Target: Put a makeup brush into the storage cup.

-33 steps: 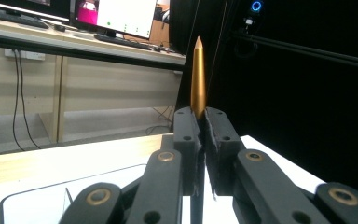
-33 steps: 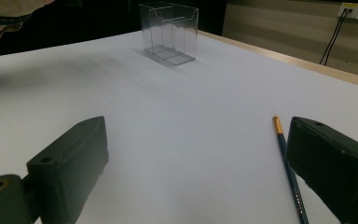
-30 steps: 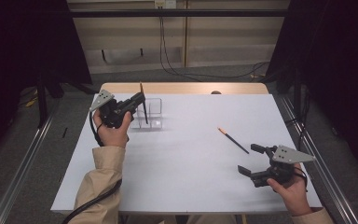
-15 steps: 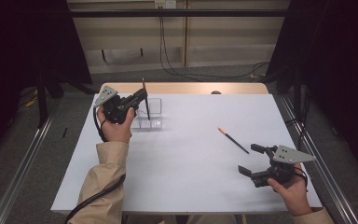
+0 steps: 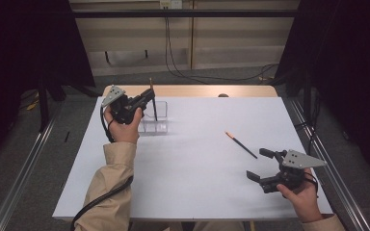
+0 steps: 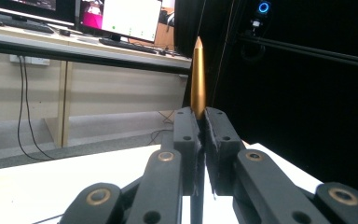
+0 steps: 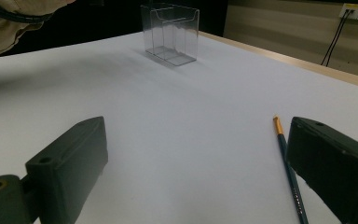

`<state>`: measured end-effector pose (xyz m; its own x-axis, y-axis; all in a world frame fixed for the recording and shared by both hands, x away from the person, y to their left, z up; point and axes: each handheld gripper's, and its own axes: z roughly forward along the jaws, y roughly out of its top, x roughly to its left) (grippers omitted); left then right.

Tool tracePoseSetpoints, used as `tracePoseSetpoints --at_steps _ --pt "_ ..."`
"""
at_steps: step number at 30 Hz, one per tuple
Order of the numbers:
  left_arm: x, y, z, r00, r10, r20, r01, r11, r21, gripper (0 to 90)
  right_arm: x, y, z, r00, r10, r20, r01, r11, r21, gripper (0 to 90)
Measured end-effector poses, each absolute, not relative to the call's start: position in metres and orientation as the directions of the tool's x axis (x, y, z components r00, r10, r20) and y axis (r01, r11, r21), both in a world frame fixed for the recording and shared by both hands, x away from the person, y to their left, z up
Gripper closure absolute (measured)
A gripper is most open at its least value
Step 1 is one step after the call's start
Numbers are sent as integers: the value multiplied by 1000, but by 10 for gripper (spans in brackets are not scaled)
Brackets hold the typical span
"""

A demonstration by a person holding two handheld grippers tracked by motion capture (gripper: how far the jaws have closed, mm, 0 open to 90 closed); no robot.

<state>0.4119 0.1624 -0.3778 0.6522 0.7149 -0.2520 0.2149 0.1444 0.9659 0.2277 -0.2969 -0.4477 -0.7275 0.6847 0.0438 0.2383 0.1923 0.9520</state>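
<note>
So the left gripper (image 5: 147, 100) is up around 10 o'clock on the white table (image 5: 197, 192), and its jaws are clamped tight on a dark pencil with a gold end (image 5: 152, 98). In the left gripper view you can see the two black jaws pressed together with basically no gap, the gold tip (image 6: 197, 74) poking straight up out of the pinch and the dark shaft running down below them. From the high view the pencil stands nearly upright, gold end at the top, and its lower end sits over or inside the clear plastic holder (image 5: 155, 118). Can't honestly tell whether the bottom touches the holder floor or which compartment it's in.

The holder sits just to the right of the left hand (image 5: 123, 127), close to the far edge of the table.

The right gripper (image 5: 265, 166) is down at roughly 4 o'clock, near the front right corner, with jaws spread wide and nothing between them. In the right gripper view both black jaws stand far apart over bare tabletop.

There's a second pencil (image 5: 241, 145) lying flat on the table around 3 o'clock, just beyond the right gripper, orange end pointing toward 10 o'clock. In the right gripper view it lies right alongside the right-hand jaw, which hides part of the shaft.
</note>
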Motion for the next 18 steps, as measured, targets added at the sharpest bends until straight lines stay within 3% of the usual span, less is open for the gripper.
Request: tracePoseSetpoints --at_steps 18 --pt "422 152 -376 649 726 -227 192 133 972 840 228 -298 -448 -729 683 47 238 188 953 48"
